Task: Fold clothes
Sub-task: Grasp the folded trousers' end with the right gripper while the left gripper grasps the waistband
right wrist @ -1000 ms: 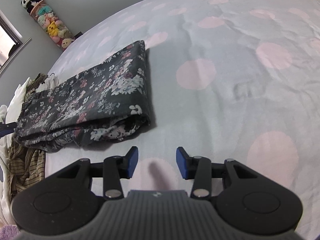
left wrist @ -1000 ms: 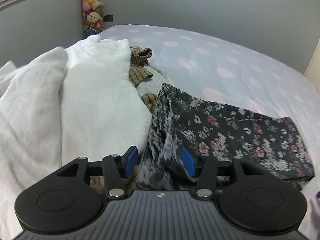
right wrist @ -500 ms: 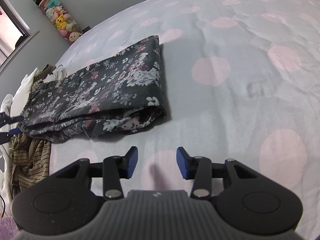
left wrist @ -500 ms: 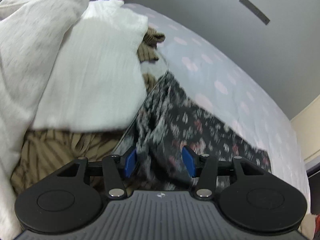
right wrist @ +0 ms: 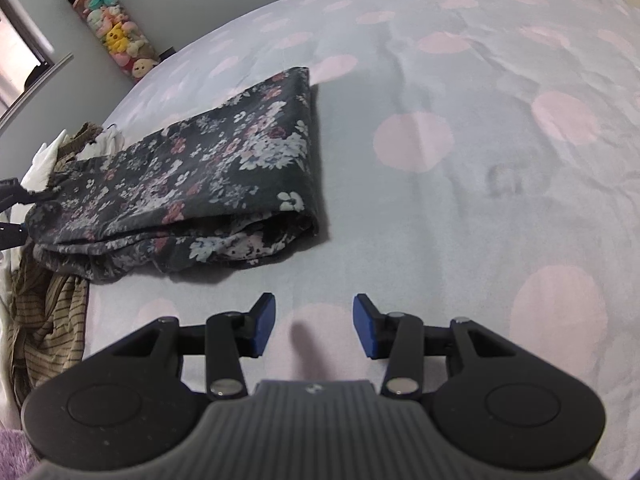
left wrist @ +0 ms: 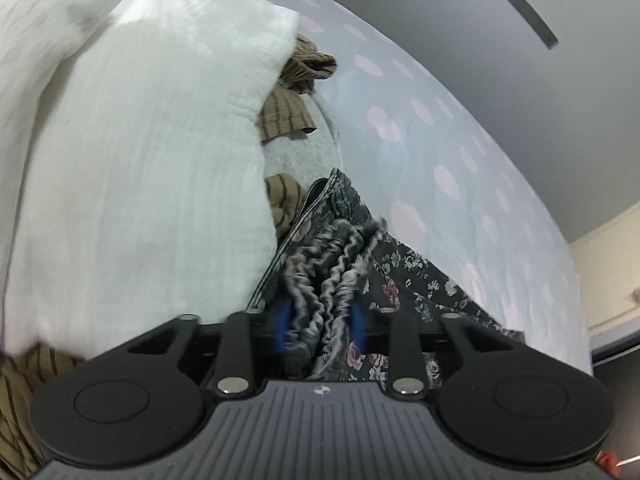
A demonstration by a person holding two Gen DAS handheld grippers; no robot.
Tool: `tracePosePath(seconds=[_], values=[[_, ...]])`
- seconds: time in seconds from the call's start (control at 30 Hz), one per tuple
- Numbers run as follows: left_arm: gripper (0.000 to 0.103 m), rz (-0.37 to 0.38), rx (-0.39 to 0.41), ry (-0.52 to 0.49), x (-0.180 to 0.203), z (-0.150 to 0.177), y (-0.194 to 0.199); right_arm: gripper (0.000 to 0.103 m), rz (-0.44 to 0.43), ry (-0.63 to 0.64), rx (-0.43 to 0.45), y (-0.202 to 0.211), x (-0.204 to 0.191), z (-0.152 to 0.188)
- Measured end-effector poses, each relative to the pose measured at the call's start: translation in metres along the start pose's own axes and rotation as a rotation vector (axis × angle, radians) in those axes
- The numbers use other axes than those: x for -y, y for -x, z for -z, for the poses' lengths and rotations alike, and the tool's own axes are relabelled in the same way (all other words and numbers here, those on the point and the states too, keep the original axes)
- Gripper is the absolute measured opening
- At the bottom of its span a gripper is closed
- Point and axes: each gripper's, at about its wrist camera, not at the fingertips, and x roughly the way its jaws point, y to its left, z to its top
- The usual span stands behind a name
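Note:
A dark floral garment [right wrist: 208, 184] lies folded in a long strip on the polka-dot bed [right wrist: 460, 200]. In the left wrist view its gathered waistband end [left wrist: 324, 276] sits between the blue pads of my left gripper [left wrist: 320, 322], which is closing around it; the pads are blurred. The left gripper's tips also show at the far left edge of the right wrist view [right wrist: 12, 216], at the garment's left end. My right gripper [right wrist: 314, 326] is open and empty, low over the sheet in front of the garment's near edge.
A pile of white cloth [left wrist: 132, 152] and brown striped clothing [left wrist: 286, 112] lies left of the floral garment; the striped cloth also shows in the right wrist view [right wrist: 48, 320]. A column of plush toys [right wrist: 112, 36] stands by the wall. A purple rug [right wrist: 12, 452] lies beside the bed.
My left gripper has pushed forward onto the floral garment's waistband end and its pads have narrowed around it. My right gripper has drifted slightly, staying open over the sheet.

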Motion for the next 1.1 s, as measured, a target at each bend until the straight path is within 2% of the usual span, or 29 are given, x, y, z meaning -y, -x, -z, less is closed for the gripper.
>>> tracePosePath(seconds=[0.13, 0.23, 0.3, 0.4, 0.5, 0.7, 0.77, 0.9, 1.0, 1.1], values=[[0.017, 0.008, 0.064, -0.185, 0.029, 0.002, 0.013, 0.047, 0.002, -0.004, 0.002, -0.002, 0.002, -0.002], [0.017, 0.069, 0.144, -0.191, 0.032, 0.0, 0.025, 0.047, 0.002, -0.013, 0.005, -0.003, 0.005, -0.002], [0.016, 0.017, 0.12, -0.183, 0.024, -0.001, 0.017, 0.047, -0.002, -0.025, 0.01, -0.003, 0.007, -0.002], [0.015, -0.1, 0.043, -0.25, 0.017, 0.008, -0.002, 0.047, -0.013, -0.045, 0.028, -0.001, 0.009, -0.006], [0.015, -0.148, 0.022, -0.28, 0.011, 0.018, -0.012, 0.047, -0.034, -0.076, 0.07, 0.005, 0.014, -0.013], [0.017, -0.178, 0.02, -0.299, 0.008, 0.023, -0.023, 0.046, 0.018, 0.051, 0.073, -0.011, 0.003, -0.025], [0.016, -0.178, 0.016, -0.299, 0.007, 0.021, -0.023, 0.045, -0.014, 0.042, 0.061, -0.022, 0.0, -0.03], [0.016, -0.176, 0.007, -0.305, 0.007, 0.019, -0.024, 0.047, -0.148, -0.031, 0.112, -0.018, 0.0, -0.044], [0.017, -0.176, -0.001, -0.312, 0.006, 0.019, -0.024, 0.059, -0.172, -0.052, 0.106, -0.024, 0.004, -0.069], [0.017, -0.17, -0.002, -0.31, 0.004, 0.02, -0.024, 0.059, -0.178, -0.049, 0.067, -0.043, 0.008, -0.097]])
